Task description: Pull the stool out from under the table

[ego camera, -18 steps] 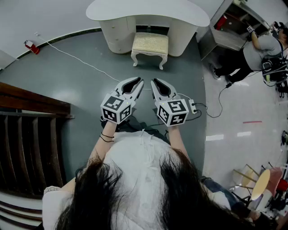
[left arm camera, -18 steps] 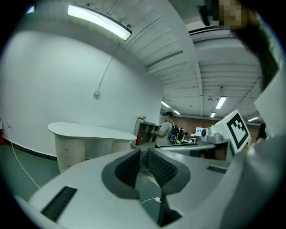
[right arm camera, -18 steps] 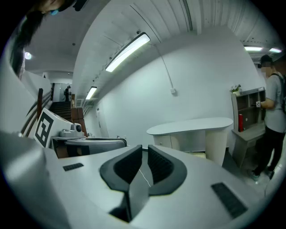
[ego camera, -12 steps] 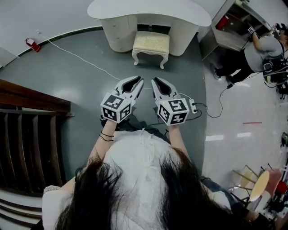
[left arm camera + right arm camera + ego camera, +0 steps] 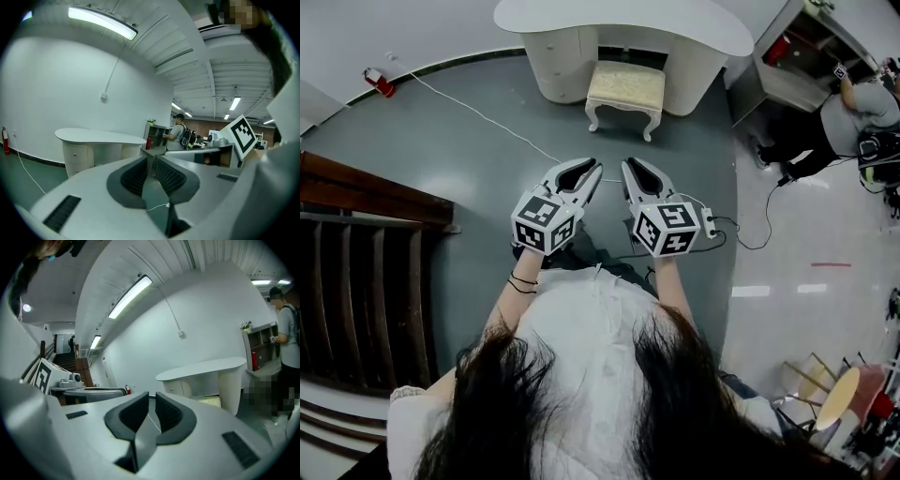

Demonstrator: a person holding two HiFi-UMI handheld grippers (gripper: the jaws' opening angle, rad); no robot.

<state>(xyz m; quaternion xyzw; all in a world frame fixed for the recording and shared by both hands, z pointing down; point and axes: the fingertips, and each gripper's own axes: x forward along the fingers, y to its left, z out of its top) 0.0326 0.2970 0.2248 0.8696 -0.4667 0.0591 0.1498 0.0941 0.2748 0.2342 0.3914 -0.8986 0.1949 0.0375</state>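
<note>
A cream-cushioned stool (image 5: 626, 89) with white legs stands half under the white curved table (image 5: 623, 19), at the top of the head view. Both grippers are held side by side in front of the person's chest, well short of the stool and pointing at it. The left gripper (image 5: 592, 169) is shut with nothing in it, and so is the right gripper (image 5: 628, 166). In the left gripper view the shut jaws (image 5: 151, 159) hide the stool, and the table (image 5: 101, 137) shows beyond them. The right gripper view shows the table (image 5: 201, 366) and a strip of stool cushion (image 5: 209, 401) past the shut right gripper (image 5: 152, 397).
A white cable (image 5: 478, 117) runs over the grey floor to a power strip (image 5: 708, 223) by the right gripper. A wooden stair railing (image 5: 366, 202) is at left, with a red fire extinguisher (image 5: 380, 82) by the wall. A person (image 5: 853, 112) stands at a shelf unit (image 5: 797, 66).
The table and stool sit slightly lower and to the right in the head view than before. Both grippers stay shut and side by side.
</note>
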